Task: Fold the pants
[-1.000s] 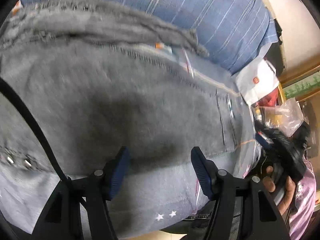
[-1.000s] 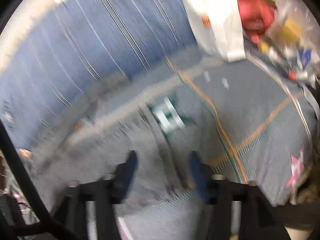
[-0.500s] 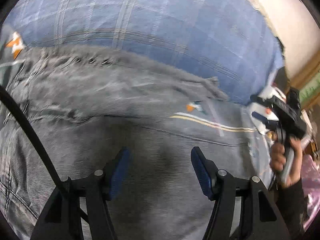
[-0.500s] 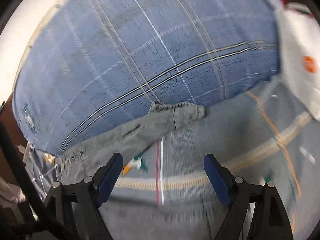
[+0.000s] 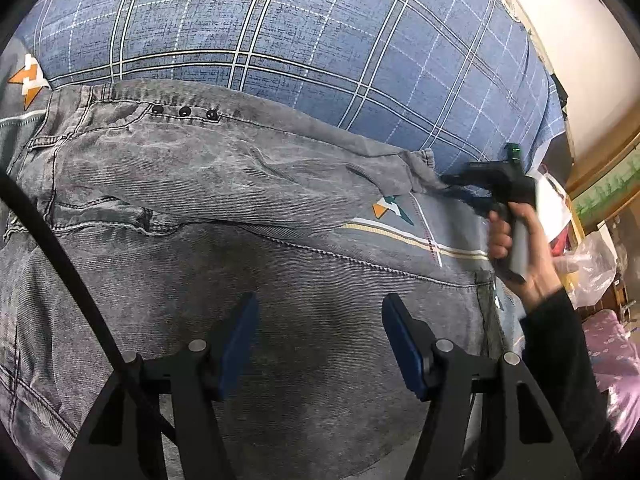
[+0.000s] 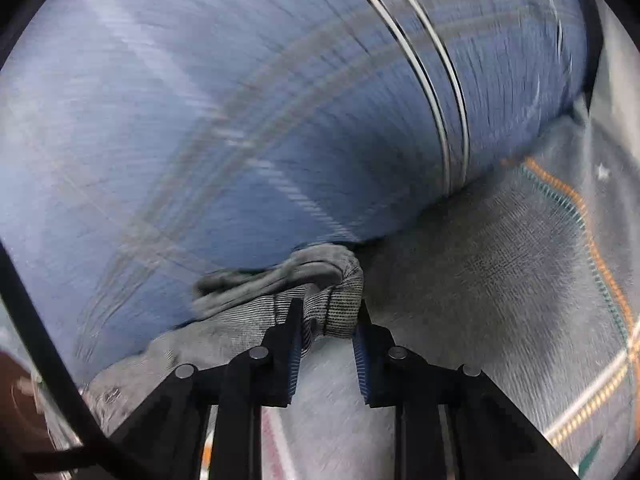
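Grey denim pants point(image 5: 224, 208) lie spread on a bed, waist at the left, legs running right. My left gripper point(image 5: 318, 332) is open and empty, hovering over the near leg. In the left wrist view my right gripper point(image 5: 452, 188) sits at the far leg's hem point(image 5: 424, 160), against the blue quilt. In the right wrist view my right gripper point(image 6: 326, 332) is closed on the bunched grey hem point(image 6: 320, 280).
A blue plaid quilt point(image 5: 300, 32) is piled behind the pants. The grey patterned bedsheet point(image 5: 432, 236) lies under them. White and clear plastic bags point(image 5: 588, 260) sit at the far right by a wooden frame.
My right gripper moved in to the far leg's hem and closed on it. My left gripper stayed open over the near leg as its view steadied.
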`<state>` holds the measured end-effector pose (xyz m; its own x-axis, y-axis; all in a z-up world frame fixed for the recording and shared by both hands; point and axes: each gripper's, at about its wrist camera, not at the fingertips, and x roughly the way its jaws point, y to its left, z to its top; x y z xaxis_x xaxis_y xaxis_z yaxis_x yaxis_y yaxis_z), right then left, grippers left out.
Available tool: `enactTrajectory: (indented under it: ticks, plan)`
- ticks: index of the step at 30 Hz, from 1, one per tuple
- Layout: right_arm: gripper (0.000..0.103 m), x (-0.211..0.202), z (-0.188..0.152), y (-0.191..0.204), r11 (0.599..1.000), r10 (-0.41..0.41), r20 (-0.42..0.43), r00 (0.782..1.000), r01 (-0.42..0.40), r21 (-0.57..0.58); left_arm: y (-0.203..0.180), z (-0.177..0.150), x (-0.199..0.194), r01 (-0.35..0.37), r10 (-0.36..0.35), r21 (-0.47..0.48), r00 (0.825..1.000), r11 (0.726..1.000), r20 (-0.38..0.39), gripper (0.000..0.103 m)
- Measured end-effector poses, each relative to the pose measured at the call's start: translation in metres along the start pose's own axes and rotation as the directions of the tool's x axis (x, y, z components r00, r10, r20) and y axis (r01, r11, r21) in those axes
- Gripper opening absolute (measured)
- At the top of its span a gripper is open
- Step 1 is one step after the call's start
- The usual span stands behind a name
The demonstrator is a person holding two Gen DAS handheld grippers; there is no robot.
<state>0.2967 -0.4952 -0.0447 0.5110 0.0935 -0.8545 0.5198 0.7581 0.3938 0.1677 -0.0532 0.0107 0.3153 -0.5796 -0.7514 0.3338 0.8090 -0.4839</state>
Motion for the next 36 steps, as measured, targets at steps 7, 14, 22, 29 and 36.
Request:
enactTrajectory:
  ticks: [7,14,22,29,36]
  plan:
    - [0.024,-0.137,-0.048,0.037,0.986,0.142,0.163,0.976,-0.125,-0.115,0.003,0.0,-0.013,0.014,-0.013,-0.024,0.999,1.0,0.031,0.065]
    - [0.024,-0.204,-0.126,0.043,0.95,0.267,0.205,0.942,-0.222,-0.218,0.009,0.001,-0.018,0.028,-0.027,-0.041,0.999,0.999,0.047,0.065]
    - [0.025,-0.135,-0.207,-0.046,0.959,0.279,0.061,0.958,-0.281,0.026,0.015,-0.002,-0.016,0.034,-0.031,-0.061,0.998,0.998,0.048,0.065]
    - [0.024,-0.144,-0.2,-0.045,0.955,0.295,0.099,0.95,-0.292,-0.047,0.027,0.035,-0.007,0.009,-0.006,-0.182,1.0,0.983,0.018,0.065]
    - [0.024,-0.129,-0.194,-0.042,0.965,0.259,0.065,0.964,-0.256,-0.056,0.004,0.08,0.039,-0.01,-0.013,-0.307,0.997,0.952,-0.072,0.065]
